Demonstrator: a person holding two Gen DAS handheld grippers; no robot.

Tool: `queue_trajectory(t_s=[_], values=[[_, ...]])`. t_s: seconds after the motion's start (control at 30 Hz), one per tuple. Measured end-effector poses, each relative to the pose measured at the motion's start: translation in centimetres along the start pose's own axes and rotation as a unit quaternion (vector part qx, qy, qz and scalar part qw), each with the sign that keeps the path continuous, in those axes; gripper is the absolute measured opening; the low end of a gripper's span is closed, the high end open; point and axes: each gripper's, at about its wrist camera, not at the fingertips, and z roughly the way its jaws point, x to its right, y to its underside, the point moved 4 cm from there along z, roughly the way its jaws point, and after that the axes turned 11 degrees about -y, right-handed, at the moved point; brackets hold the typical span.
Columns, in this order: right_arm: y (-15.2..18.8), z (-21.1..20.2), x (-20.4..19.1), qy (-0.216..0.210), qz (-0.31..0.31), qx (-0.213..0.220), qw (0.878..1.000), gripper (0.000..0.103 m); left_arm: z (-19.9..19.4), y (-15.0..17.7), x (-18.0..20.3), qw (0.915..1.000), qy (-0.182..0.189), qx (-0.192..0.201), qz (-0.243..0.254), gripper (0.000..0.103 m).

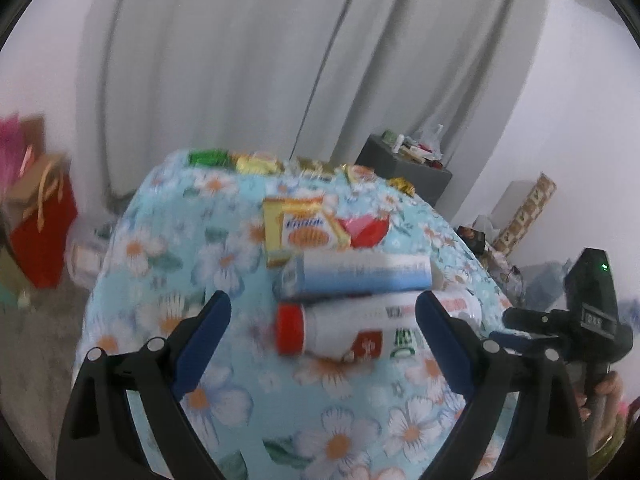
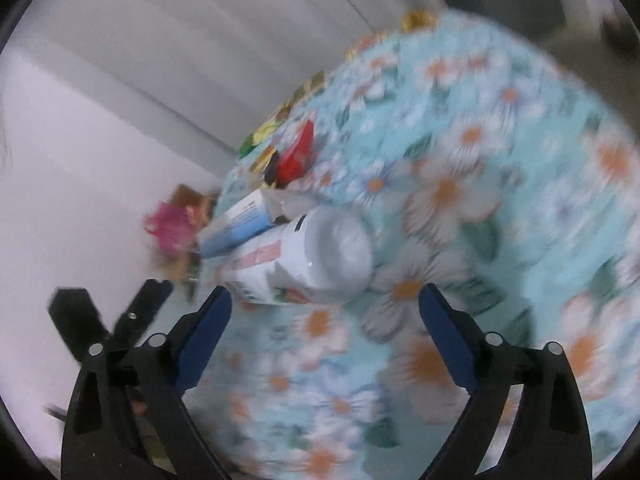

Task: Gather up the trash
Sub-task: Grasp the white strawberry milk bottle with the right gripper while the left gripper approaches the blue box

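Observation:
A white bottle with a red cap (image 1: 352, 332) lies on its side on the floral tablecloth (image 1: 168, 240). A blue-and-white box (image 1: 356, 276) lies just behind it, then a yellow biscuit packet (image 1: 304, 232) and a red wrapper (image 1: 366, 232). My left gripper (image 1: 324, 308) is open, its jaws either side of the bottle. My right gripper (image 2: 324, 304) is open just short of the bottle's base (image 2: 340, 256); the blue box (image 2: 240, 224) and red wrapper (image 2: 296, 152) lie beyond. The right gripper also shows in the left wrist view (image 1: 516, 316).
Several shiny wrappers (image 1: 256, 162) lie along the table's far edge. Grey curtains (image 1: 240, 60) hang behind. A red gift bag (image 1: 44, 220) stands on the floor at left. A dark cabinet (image 1: 404, 168) with clutter stands at right.

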Motion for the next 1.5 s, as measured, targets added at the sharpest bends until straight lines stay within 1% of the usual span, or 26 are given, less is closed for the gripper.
queue_trajectory(t_s=[0.03,0.07,0.13,0.17,0.27,0.3,0.33,0.37,0.43,0.5,0.53,0.57,0.6,0.67,0.8,0.97,1.03,1.1,1.17,1.2,1.23,1.3,1.33,1.37,1.43,1.5], values=[[0.2,0.6,0.4,-0.015,0.026,-0.009,1.0,0.083,0.1,-0.2,0.3,0.9999,-0.002,0.005,0.015,0.089],[0.4,1.2,0.8,-0.028,0.051,-0.018,0.998,0.082,0.3,-0.6,1.1,0.9987,-0.005,0.014,0.05,0.089],[0.5,2.2,1.3,-0.047,0.087,-0.029,0.995,0.078,0.7,-0.9,2.2,0.9946,-0.016,0.022,0.1,0.085],[0.6,2.9,1.5,-0.06,0.112,-0.033,0.991,0.078,1.2,-1.0,3.0,0.9898,-0.022,0.026,0.138,0.085],[0.4,4.1,1.7,-0.082,0.155,-0.029,0.984,0.078,2.8,-0.8,4.5,0.9761,-0.034,0.024,0.213,0.081],[0.2,4.6,1.7,-0.088,0.166,-0.024,0.982,0.078,3.7,-0.6,5.0,0.9689,-0.042,0.021,0.243,0.081],[0.0,5.1,1.7,-0.089,0.175,-0.018,0.98,0.078,4.2,-0.5,5.1,0.9655,-0.044,0.02,0.256,0.081],[-0.1,5.4,1.7,-0.088,0.182,-0.015,0.979,0.078,5.2,-0.4,5.4,0.9596,-0.049,0.015,0.277,0.081],[-0.3,6.1,2.2,-0.089,0.213,-0.002,0.973,0.078,6.8,-0.2,5.3,0.955,-0.057,0.003,0.291,0.081],[-0.5,6.5,2.4,-0.091,0.23,0.01,0.969,0.078,7.7,-0.7,5.0,0.9581,-0.056,-0.001,0.281,0.078],[-0.6,6.6,2.3,-0.091,0.233,0.013,0.968,0.078,7.9,-0.8,5.0,0.9592,-0.055,-0.006,0.277,0.072],[-0.7,6.8,2.2,-0.089,0.232,0.015,0.969,0.078,8.3,-1.1,4.8,0.9603,-0.058,-0.017,0.272,0.07],[-0.7,6.8,2.1,-0.087,0.229,0.018,0.969,0.075,8.5,-1.1,4.8,0.9604,-0.06,-0.019,0.271,0.068],[-0.8,7.1,1.9,-0.081,0.215,0.026,0.973,0.07,8.6,-1.0,4.9,0.9575,-0.067,-0.017,0.28,0.066],[-1.0,7.3,2.0,-0.088,0.213,0.024,0.973,0.069,8.4,-0.8,5.5,0.9542,-0.067,-0.02,0.291,0.058],[-0.6,5.4,2.7,-0.097,0.207,0.02,0.973,0.069,7.4,-0.4,6.1,0.9519,-0.062,-0.031,0.298,0.047],[-0.4,4.0,3.1,-0.098,0.202,0.017,0.974,0.069,6.6,0.0,6.5,0.9513,-0.054,-0.037,0.301,0.041],[0.0,2.6,3.4,-0.099,0.192,0.008,0.976,0.069,5.4,0.9,7.2,0.951,-0.038,-0.046,0.303,0.036],[0.4,1.1,3.7,-0.096,0.18,-0.004,0.979,0.069,4.1,2.1,8.1,0.9514,-0.016,-0.058,0.302,0.027],[0.7,-0.1,4.0,-0.088,0.172,-0.011,0.981,0.069,3.2,2.7,8.6,0.9533,-0.006,-0.061,0.296,0.016],[0.9,-1.0,4.2,-0.087,0.167,-0.013,0.982,0.069,2.5,3.4,9.2,0.9545,0.019,-0.082,0.286,0.009],[1.0,-3.0,4.9,-0.088,0.163,-0.017,0.983,0.069,1.4,4.8,10.2,0.9559,0.082,-0.127,0.252,0.007],[0.8,-3.9,5.2,-0.081,0.156,-0.017,0.984,0.069,0.9,5.6,10.8,0.954,0.11,-0.146,0.238,0.007],[0.4,-4.5,5.4,-0.074,0.147,-0.019,0.986,0.069,0.5,6.3,11.5,0.9508,0.128,-0.16,0.232,0.007],[-0.6,-5.4,5.9,-0.058,0.149,-0.016,0.987,0.07,0.0,6.8,12.4,0.9478,0.146,-0.165,0.23,0.007],[-2.5,-5.9,6.2,-0.033,0.137,-0.003,0.99,0.071,-0.6,6.2,13.0,0.9498,0.154,-0.147,0.229,0.007]])
